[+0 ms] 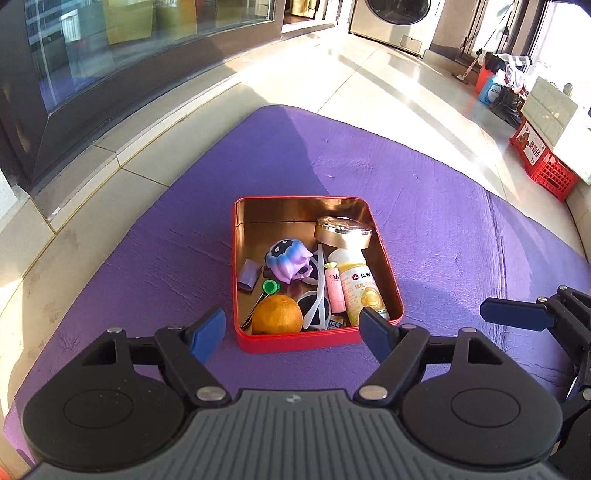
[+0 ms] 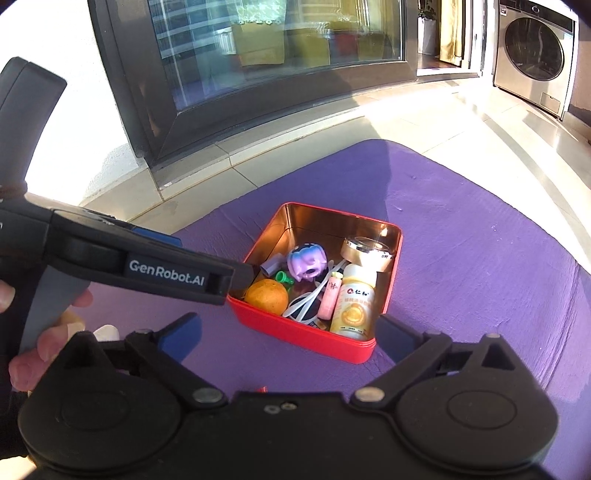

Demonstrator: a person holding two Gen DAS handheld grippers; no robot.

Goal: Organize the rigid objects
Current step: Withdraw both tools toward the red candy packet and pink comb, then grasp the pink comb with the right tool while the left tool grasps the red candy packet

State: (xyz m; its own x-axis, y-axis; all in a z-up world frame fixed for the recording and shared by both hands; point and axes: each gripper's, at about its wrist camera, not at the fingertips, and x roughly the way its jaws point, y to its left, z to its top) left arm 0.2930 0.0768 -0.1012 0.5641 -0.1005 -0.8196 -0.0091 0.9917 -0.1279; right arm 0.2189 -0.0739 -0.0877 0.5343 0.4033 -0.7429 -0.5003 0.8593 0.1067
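I work over a purple mat (image 1: 424, 206) spread on a pale tiled floor (image 1: 122, 184), with a dark-framed glass door (image 1: 110, 55) across the upper left of the left view and a washing machine (image 1: 397, 18) at the top. At the right edge of that view sit a red crate (image 1: 543, 162) and a blue bottle (image 1: 489, 88). The red tin (image 1: 295, 341), gold inside, lies on the mat at the centre of both views, and everything is inside it. A yellow-white bottle (image 1: 360, 284) with Chinese characters on its label lies along the right wall, a gold-lidded jar (image 1: 343, 230) behind it, a pink tube (image 1: 335, 290) just left of it. An orange (image 1: 277, 315) fills the near left corner, beside white sunglasses (image 1: 314, 310), a green cap (image 1: 271, 286), a pastel purple toy (image 1: 290, 260) and a small grey piece (image 1: 248, 275). My left gripper (image 1: 293, 332) is spread wide, its blue pads flanking the tin's near wall without touching it, holding nothing. My right gripper (image 2: 291, 338) is also wide and empty, low in its frame before the tin. In the right view the left tool's body, marked "GenRobot.AI" (image 2: 166, 275), crosses the left of the frame and hides the tin's left corner; my hand (image 2: 44, 343) grips its handle.
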